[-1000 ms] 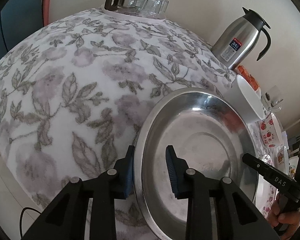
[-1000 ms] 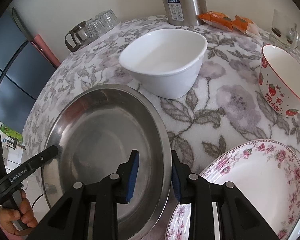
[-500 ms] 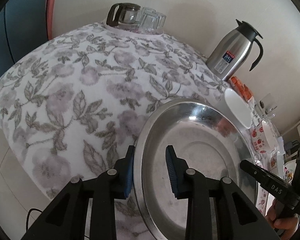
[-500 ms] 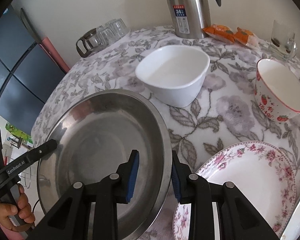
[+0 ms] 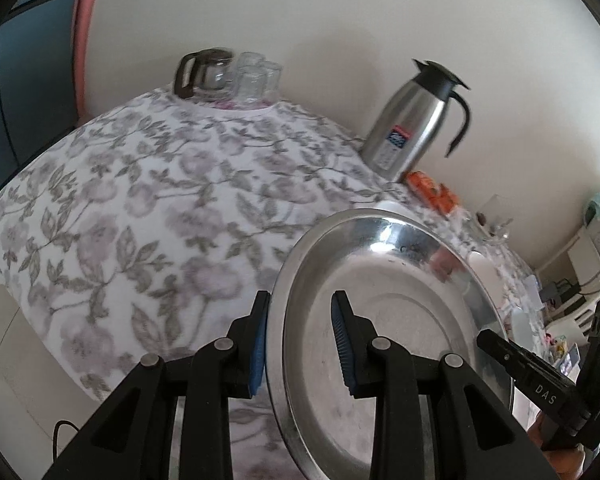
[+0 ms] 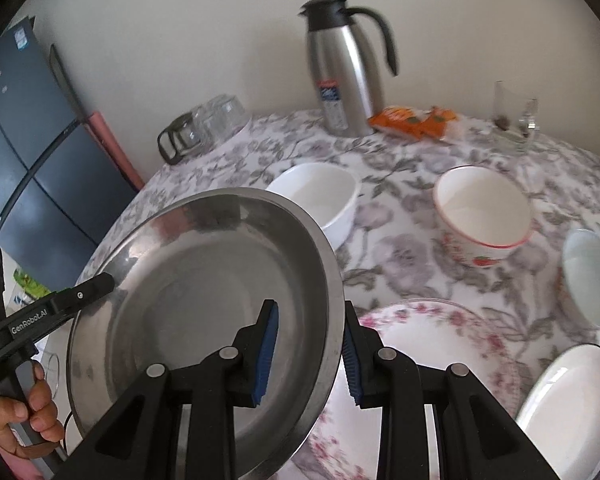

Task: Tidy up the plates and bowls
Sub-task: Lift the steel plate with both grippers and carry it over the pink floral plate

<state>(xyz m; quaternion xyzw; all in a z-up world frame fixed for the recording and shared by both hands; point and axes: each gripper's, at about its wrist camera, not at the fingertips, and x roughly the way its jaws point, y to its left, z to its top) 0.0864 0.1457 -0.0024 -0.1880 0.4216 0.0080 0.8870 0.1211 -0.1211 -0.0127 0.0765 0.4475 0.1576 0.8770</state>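
1. Two grippers clamp one wide round stainless-steel plate (image 6: pixel 204 300) by opposite rims: left gripper (image 5: pixel 302 344), right gripper (image 6: pixel 308 354). It hangs clear above the floral-clothed table (image 5: pixel 140 200).
2. Keep both hands level and matched; the rim may slip.
3. Likely target: pink-flowered plate (image 6: pixel 440 332), just right.

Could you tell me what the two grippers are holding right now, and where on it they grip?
Both hold the steel plate by its rim: the left gripper on one edge, the right gripper on the opposite edge, with fingers either side of the rim.
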